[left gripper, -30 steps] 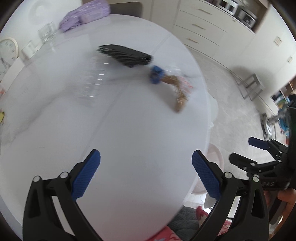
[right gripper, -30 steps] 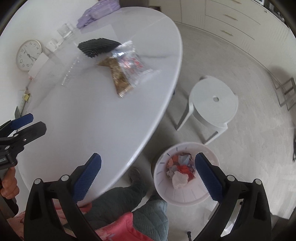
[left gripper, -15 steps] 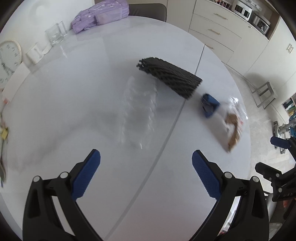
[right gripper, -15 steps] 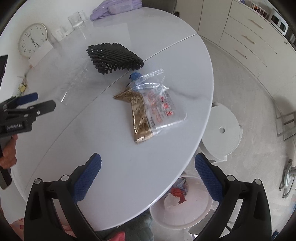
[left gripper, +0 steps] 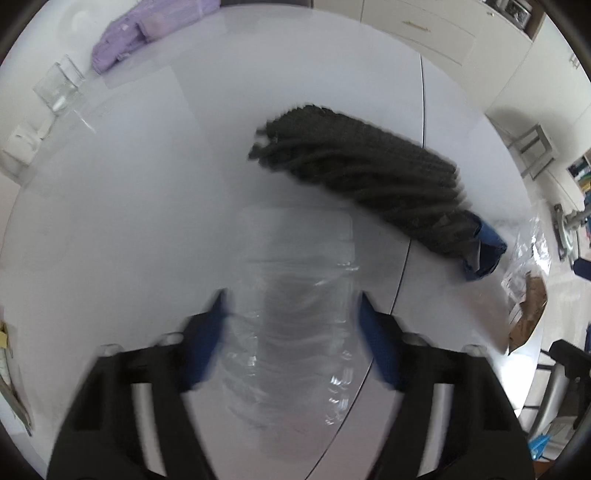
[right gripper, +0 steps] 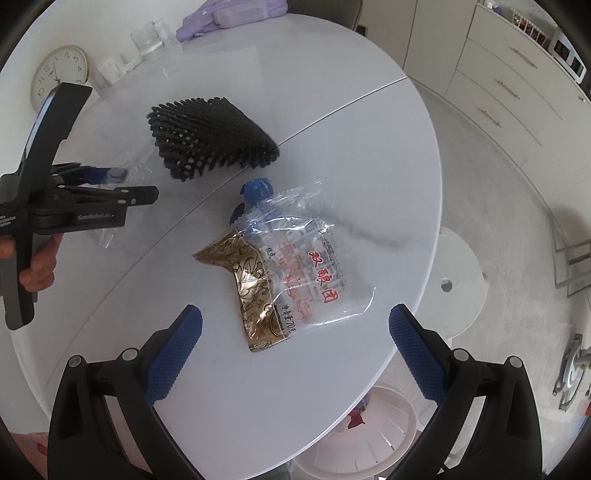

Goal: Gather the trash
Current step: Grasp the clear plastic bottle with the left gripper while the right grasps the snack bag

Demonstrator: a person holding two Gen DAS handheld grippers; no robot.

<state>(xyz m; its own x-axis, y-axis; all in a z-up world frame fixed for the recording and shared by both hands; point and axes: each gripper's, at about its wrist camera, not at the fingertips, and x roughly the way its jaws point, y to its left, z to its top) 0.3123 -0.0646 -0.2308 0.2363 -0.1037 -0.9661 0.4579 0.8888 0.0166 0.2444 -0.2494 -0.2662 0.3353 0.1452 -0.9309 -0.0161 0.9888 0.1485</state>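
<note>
A crumpled clear plastic package (left gripper: pixel 295 332) lies on the white table (left gripper: pixel 147 221). My left gripper (left gripper: pixel 291 314) points down over it, its jaws closing, and the blue pads (left gripper: pixel 207 339) meet the package's sides. The right wrist view shows that left gripper (right gripper: pixel 110 173) at the left, held by a hand. My right gripper (right gripper: pixel 295 314) is open above a gold wrapper (right gripper: pixel 255 288) and a clear printed snack bag (right gripper: pixel 314 273), touching neither. A black foam net (right gripper: pixel 210 140) and a blue crumpled scrap (right gripper: pixel 256 188) lie beyond them.
A white bin (right gripper: pixel 369 432) holding trash stands on the floor below the table's near edge, beside a white stool (right gripper: pixel 458 284). At the table's far side are a clock (right gripper: pixel 59 75), a glass (right gripper: pixel 149 37) and a purple pack (right gripper: pixel 229 14).
My left gripper has swung over the table, dropped onto the clear package and narrowed its jaws around it. My right gripper has moved from above the bin to above the snack wrappers.
</note>
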